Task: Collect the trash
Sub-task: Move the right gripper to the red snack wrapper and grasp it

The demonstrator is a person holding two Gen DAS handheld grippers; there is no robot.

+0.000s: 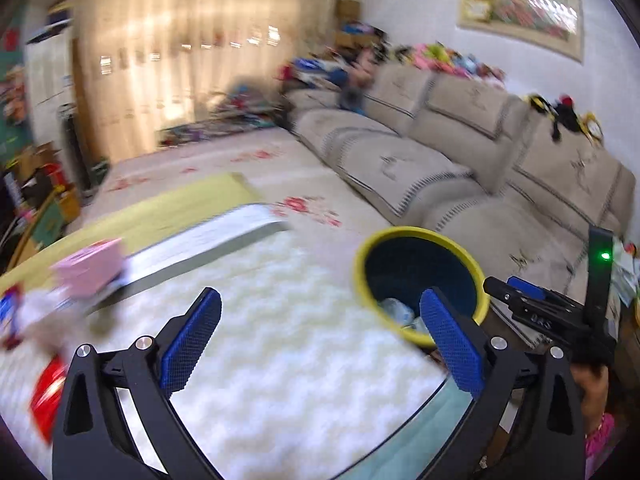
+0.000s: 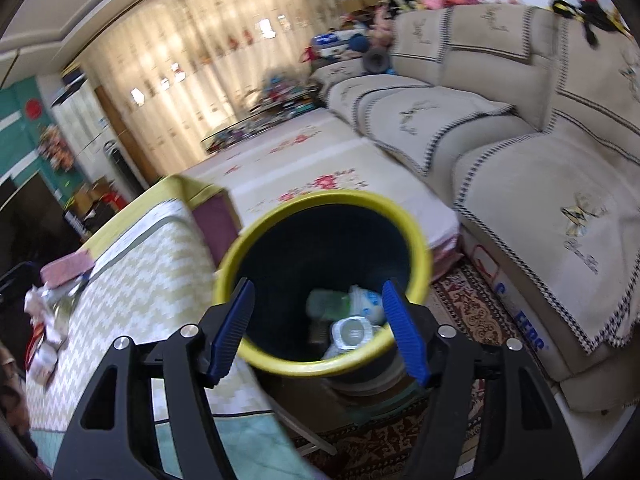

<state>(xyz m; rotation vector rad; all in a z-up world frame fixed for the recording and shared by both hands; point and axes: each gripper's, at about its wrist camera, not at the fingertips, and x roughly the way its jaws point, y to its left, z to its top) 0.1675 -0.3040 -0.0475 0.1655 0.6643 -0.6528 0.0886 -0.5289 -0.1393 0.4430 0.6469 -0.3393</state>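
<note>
A dark trash bin with a yellow rim (image 2: 320, 198) stands beside the table, holding crumpled white wrappers and a foil lid (image 2: 352, 330). My right gripper (image 2: 319, 285) hovers over the bin's mouth, open, with nothing between its blue pads. In the left wrist view the bin (image 1: 362, 280) sits at right, with the right gripper (image 1: 496, 284) just beyond it. My left gripper (image 1: 320, 294) is above the table near the bin, open wide and empty. Left on the table lie a pink box (image 1: 90, 266), a red wrapper (image 1: 48, 392) and crumpled litter (image 1: 24, 312), all blurred.
The table (image 1: 260, 340) wears a white and yellow zigzag cloth. A long beige sofa (image 1: 440, 152) runs along the right wall, and a patterned rug (image 2: 472, 312) lies between it and the bin. A person's hand (image 1: 592, 380) grips the right tool. Toys clutter the far corner.
</note>
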